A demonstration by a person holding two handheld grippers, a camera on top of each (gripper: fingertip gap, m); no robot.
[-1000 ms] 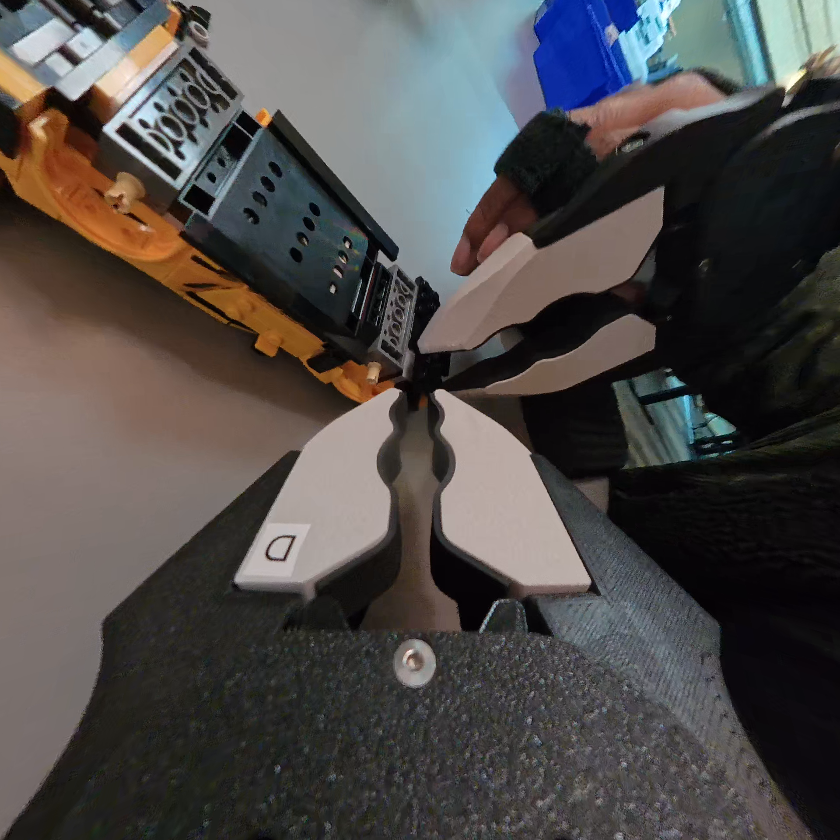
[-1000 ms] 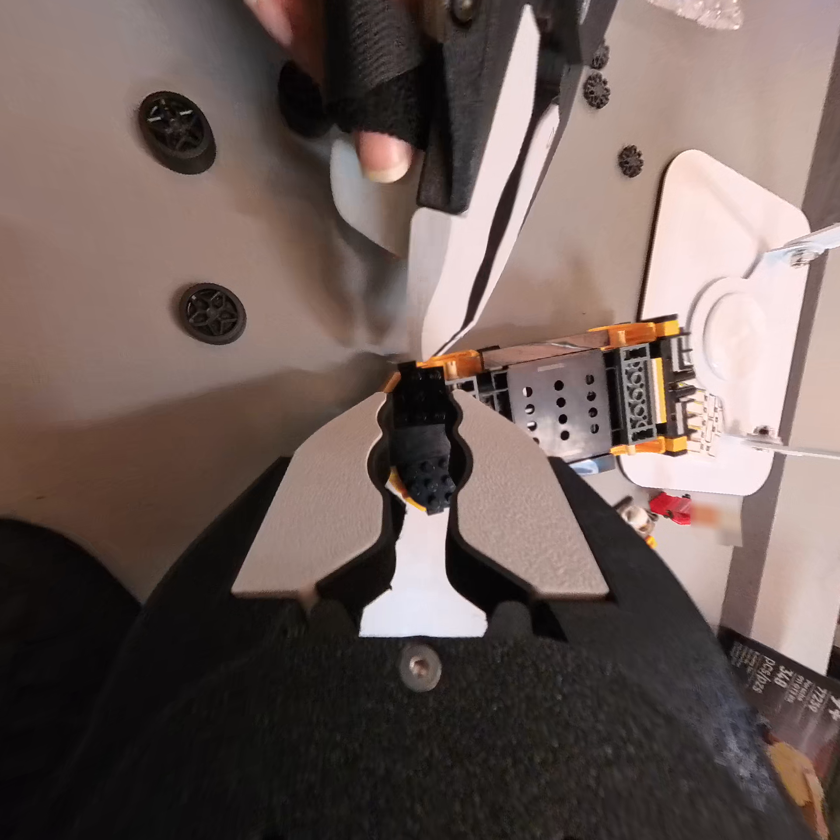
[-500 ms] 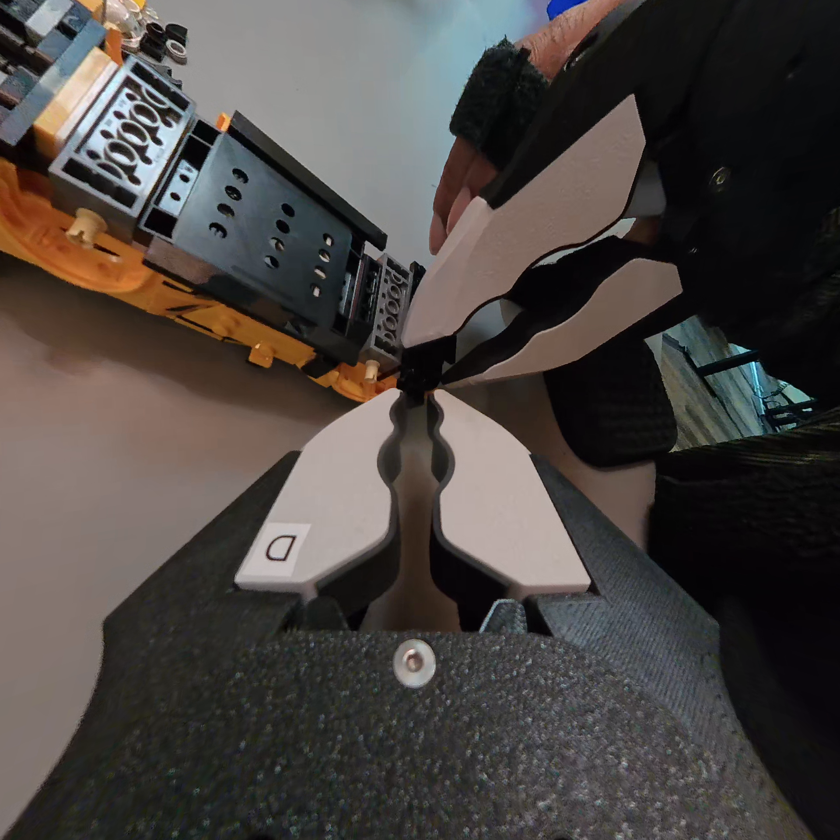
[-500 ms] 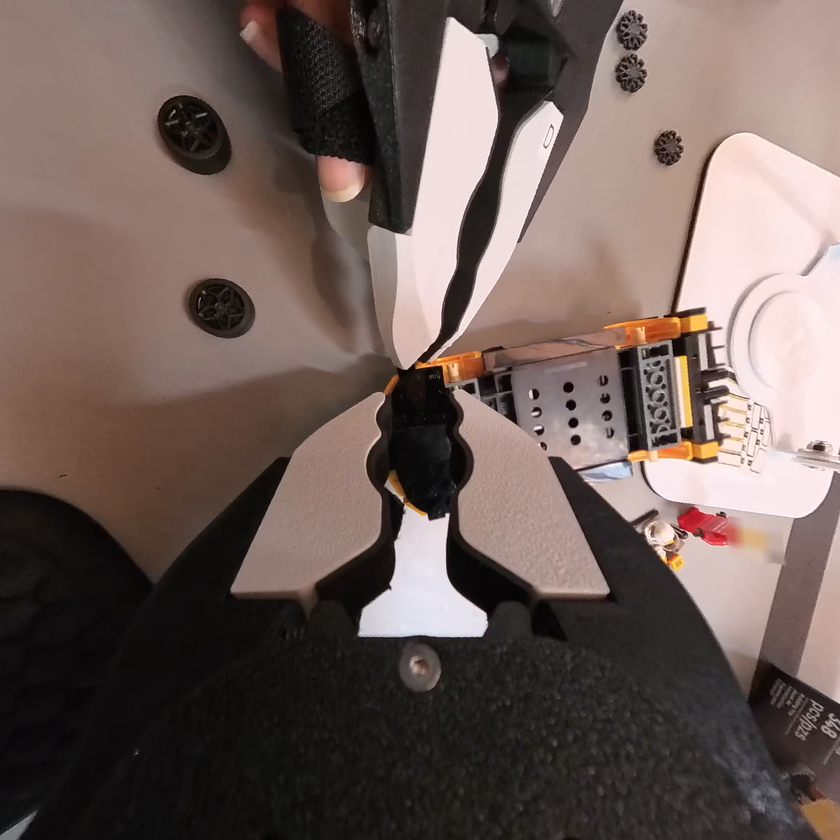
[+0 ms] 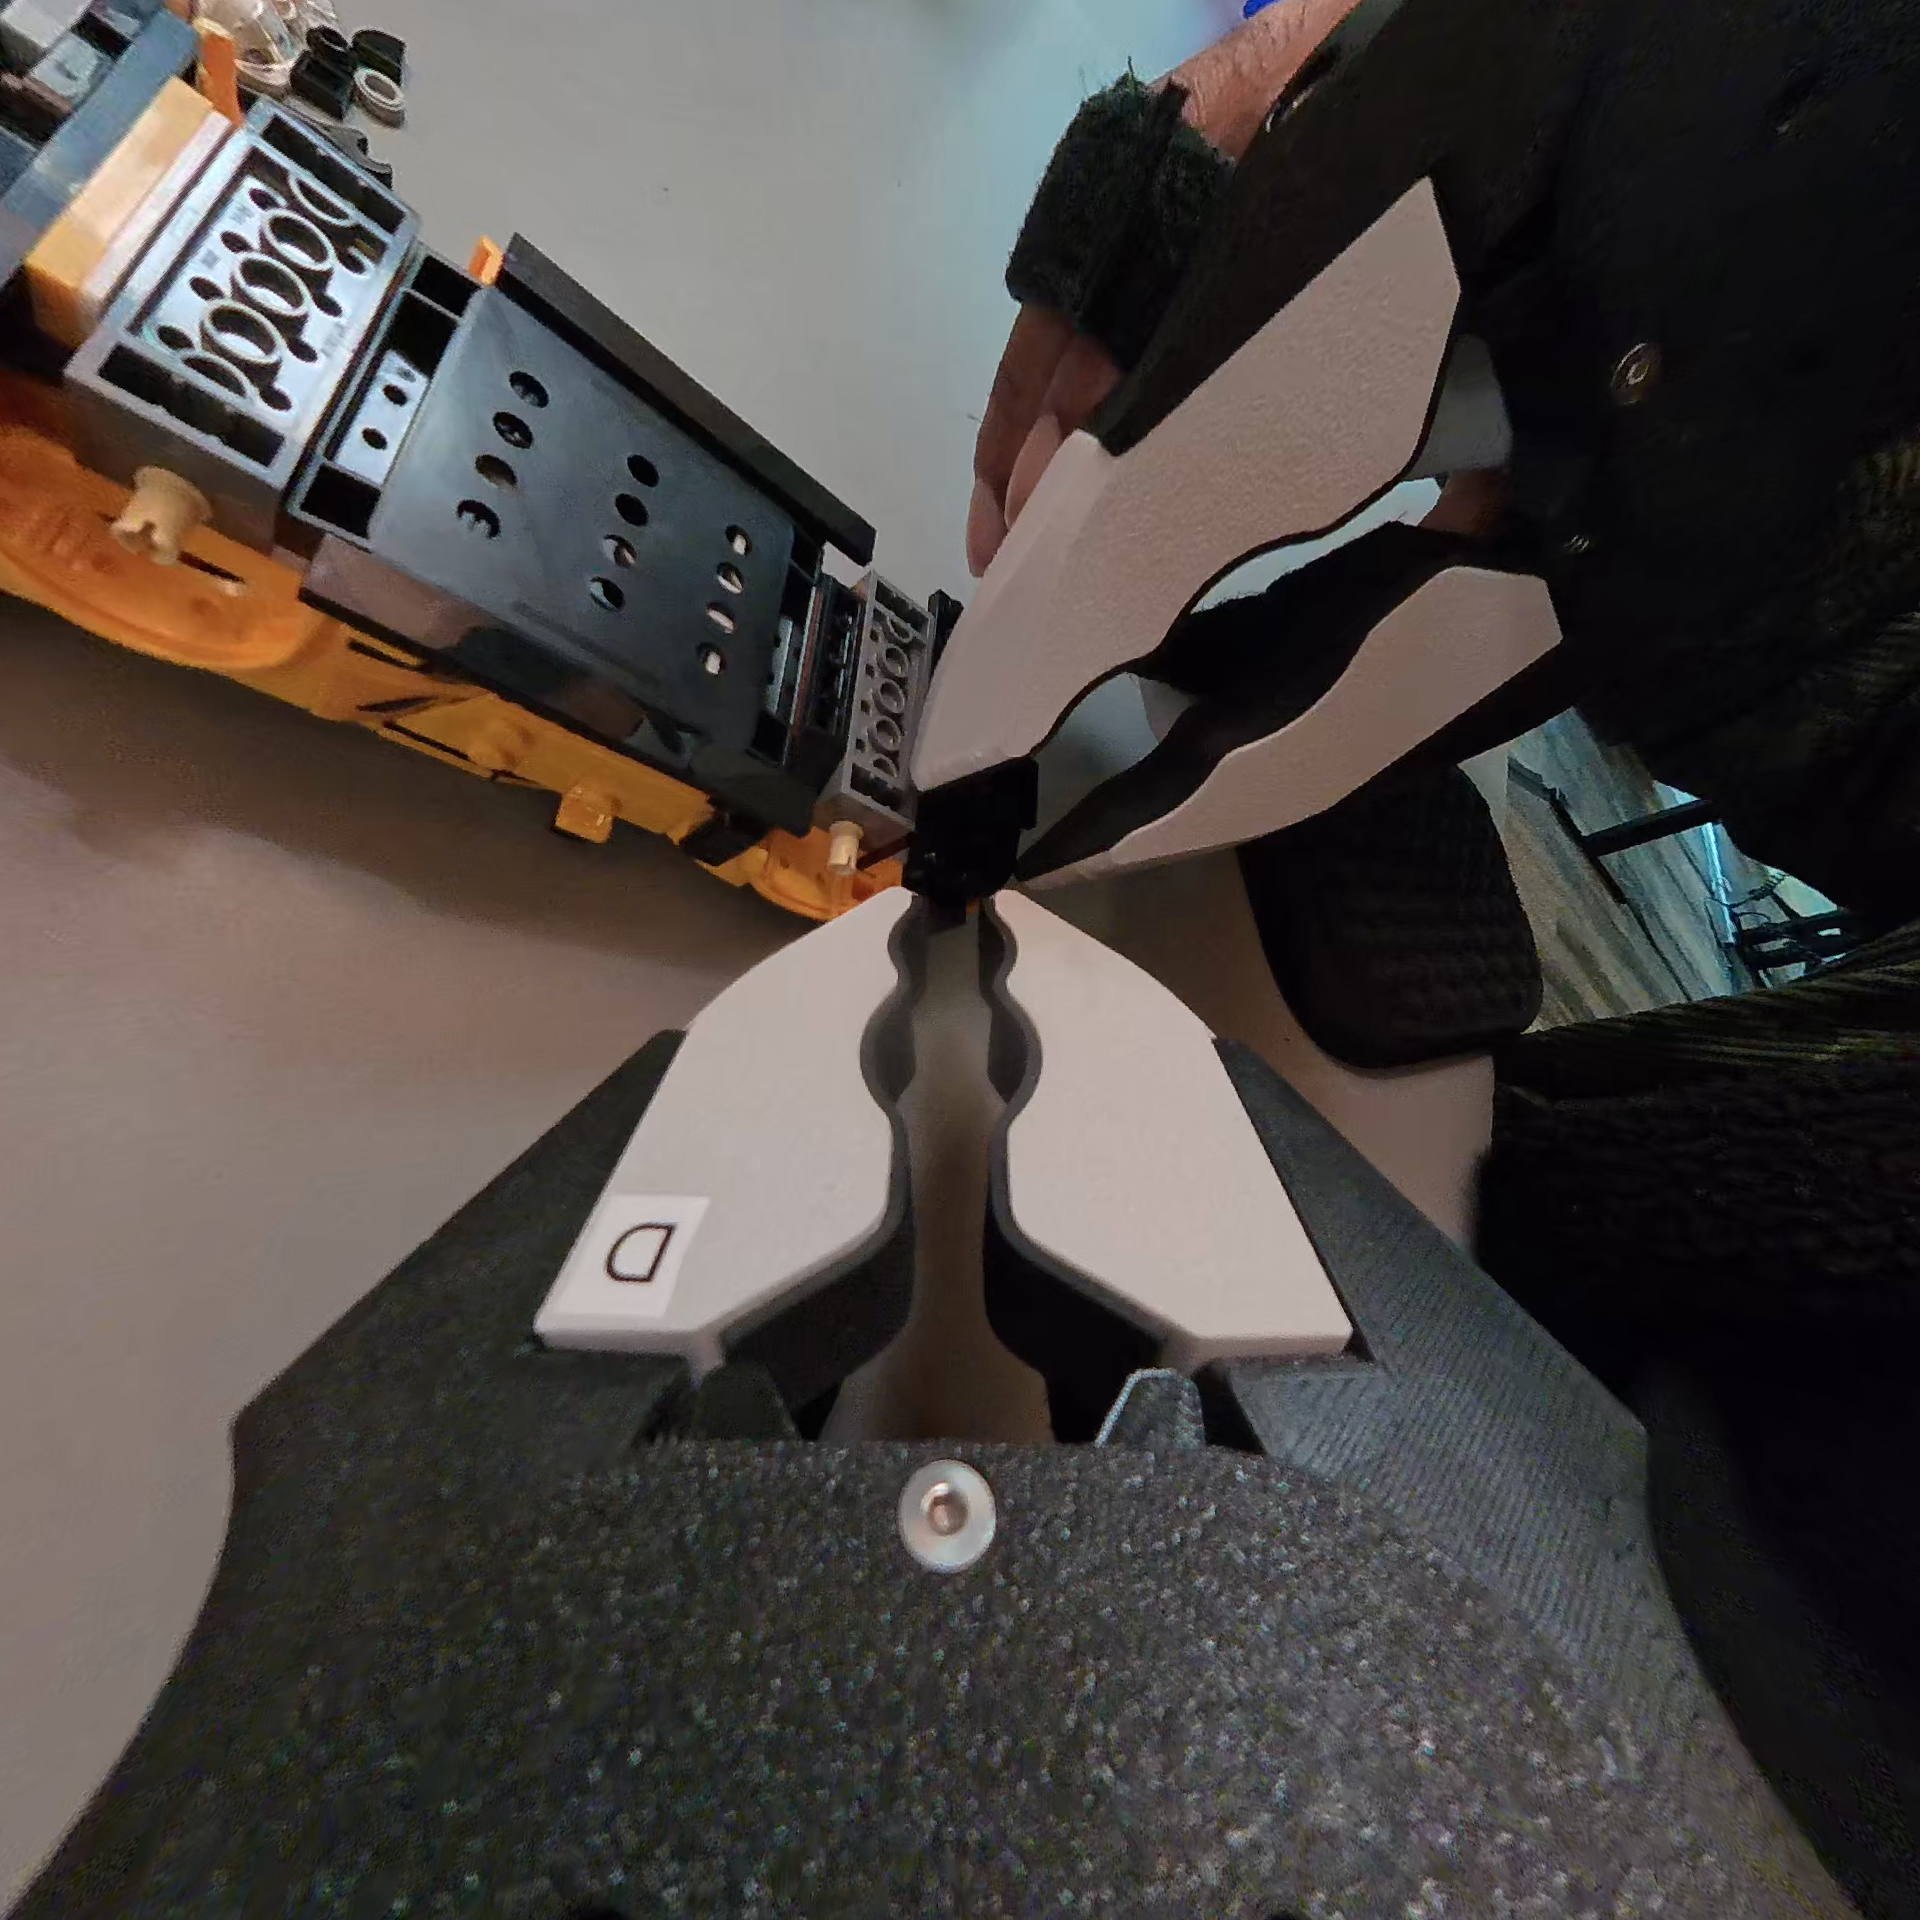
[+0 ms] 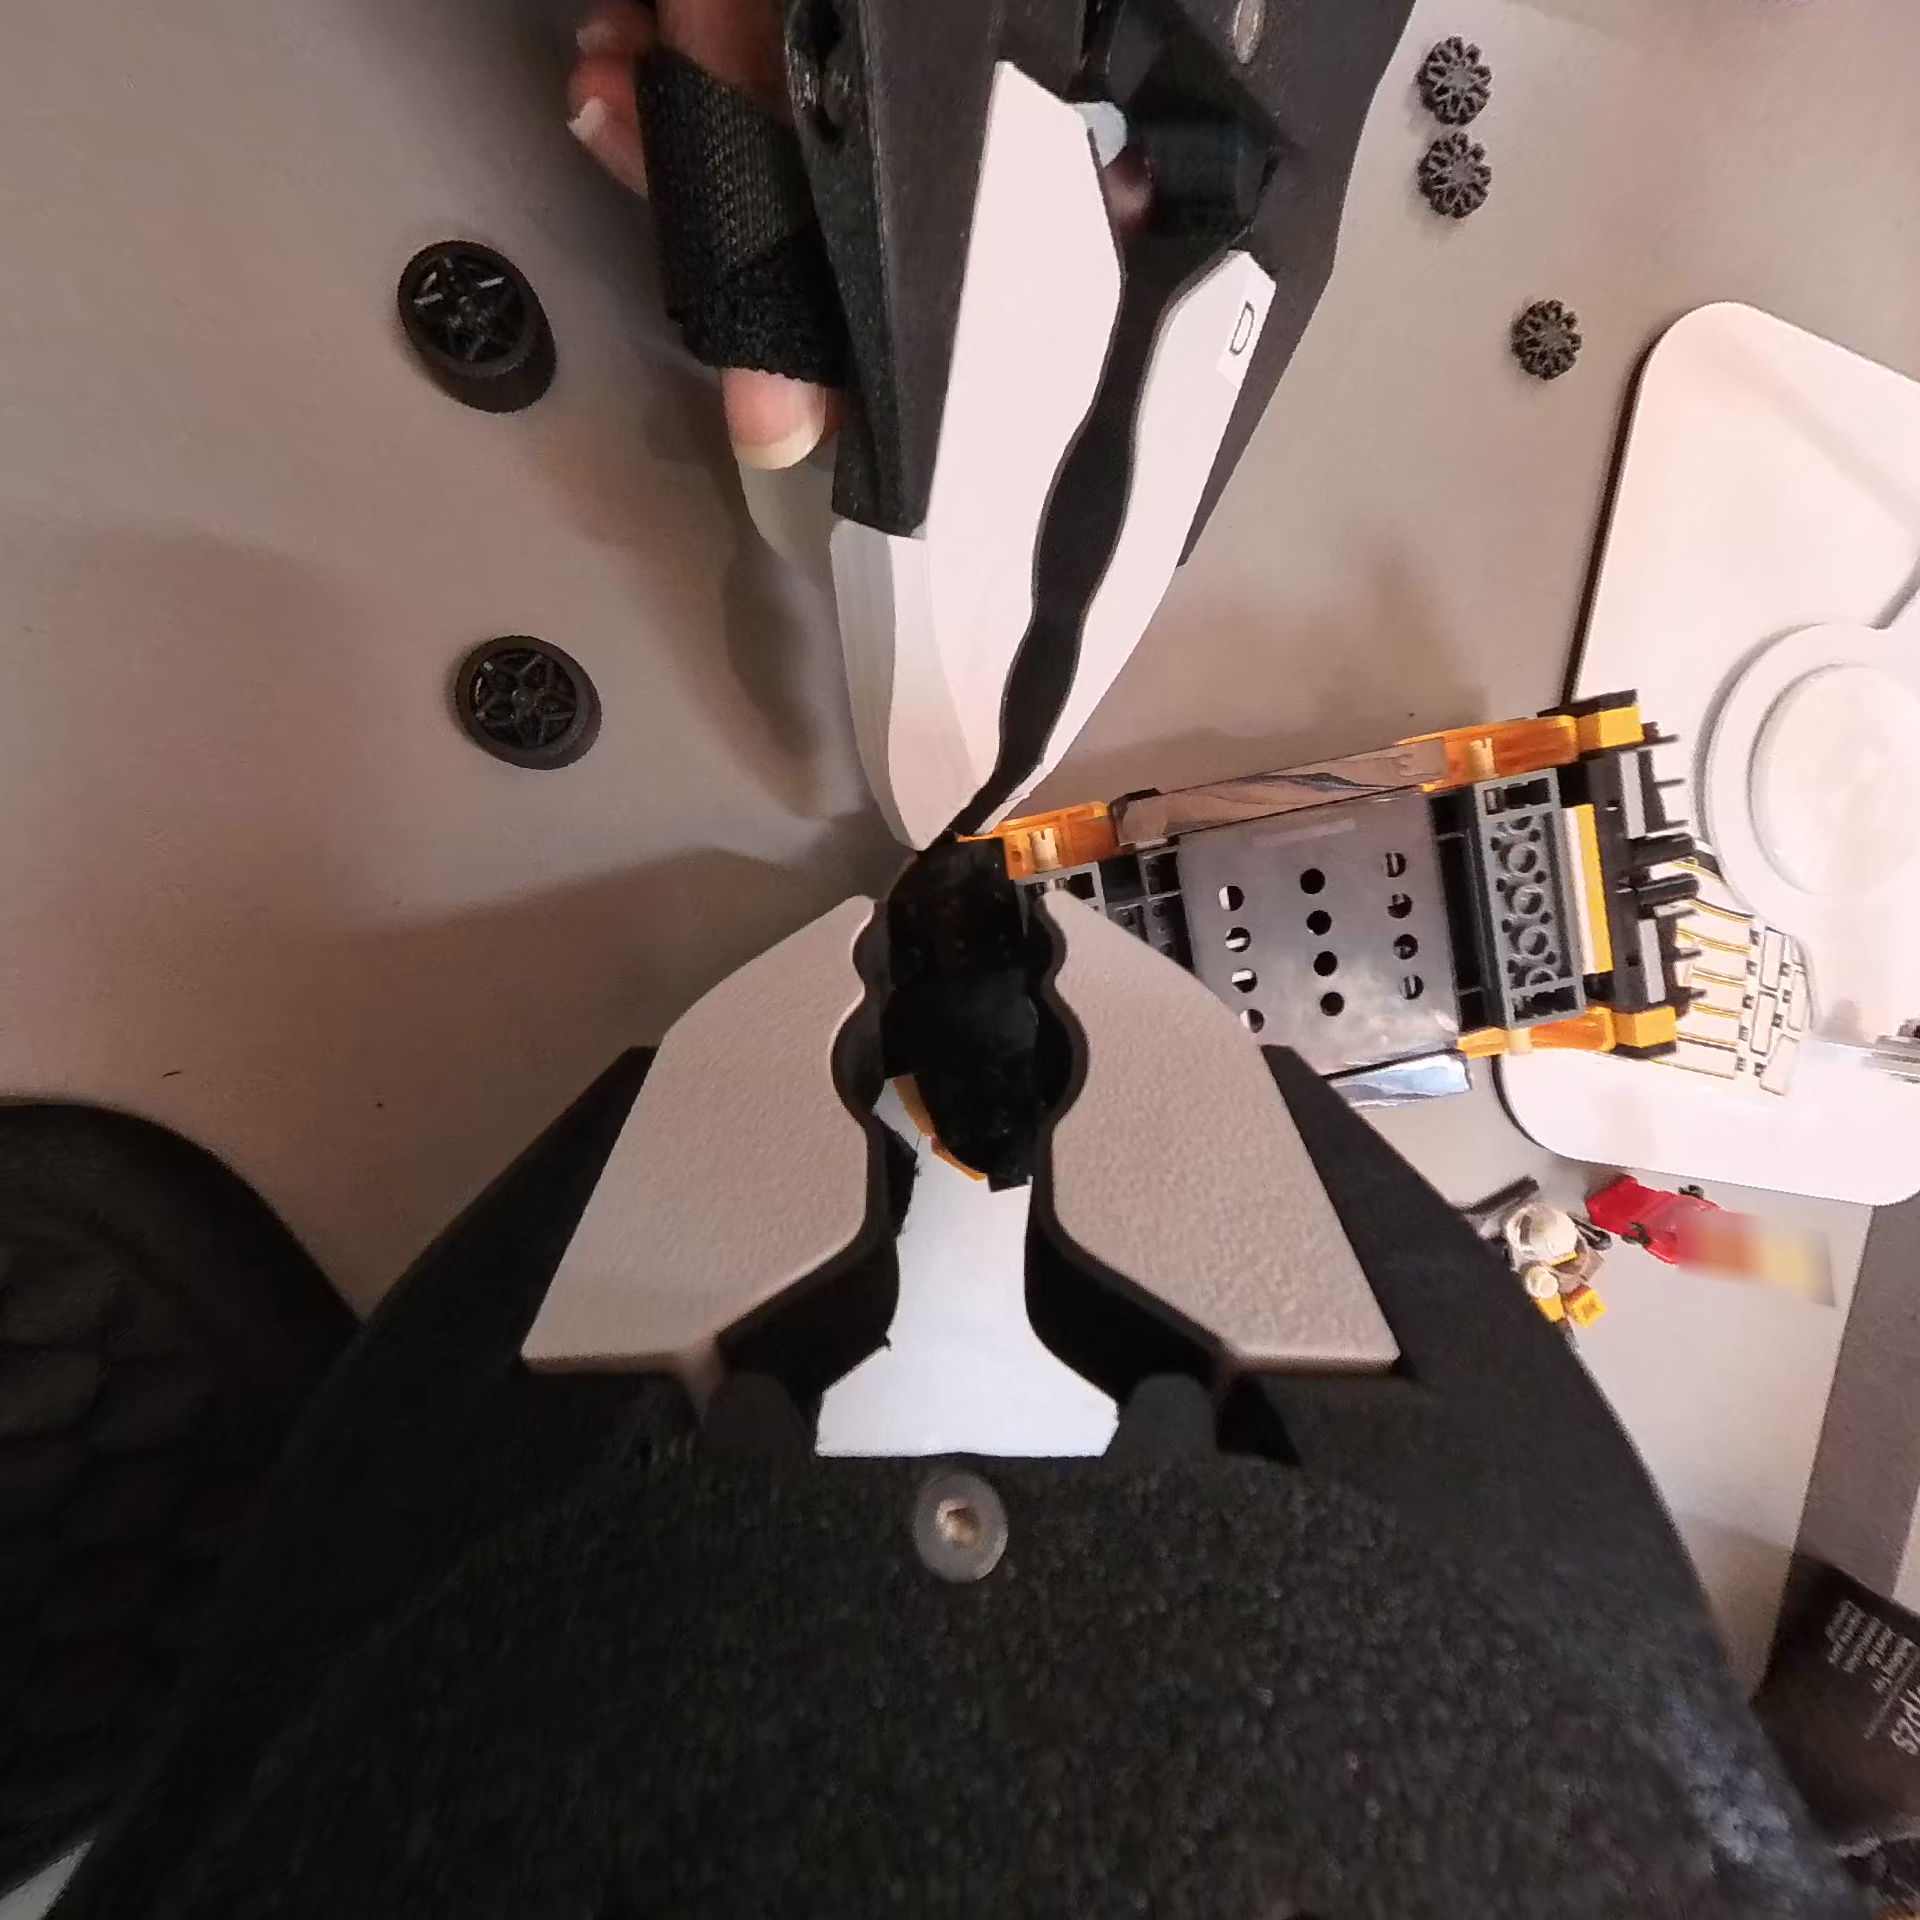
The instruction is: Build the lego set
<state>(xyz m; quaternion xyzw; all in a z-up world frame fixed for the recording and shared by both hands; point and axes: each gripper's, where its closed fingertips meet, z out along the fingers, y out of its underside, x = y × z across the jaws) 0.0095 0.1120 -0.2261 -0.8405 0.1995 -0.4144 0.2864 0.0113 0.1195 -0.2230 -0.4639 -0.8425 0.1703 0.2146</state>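
Right wrist view: the orange-and-black lego vehicle chassis (image 6: 1340, 925) lies on its side on the grey table (image 6: 260, 914), black perforated underside plate facing the camera, its far end over a white plastic tray (image 6: 1766, 499). Your right gripper (image 6: 961, 914) is clamped on the small black brick assembly (image 6: 961, 997) at the chassis's near end. Your left gripper (image 6: 940, 831) comes in from above, nearly closed, tips touching that same black assembly; whether it actually grips it you can't tell. Two black lego wheels (image 6: 525, 701) sit left of the chassis.
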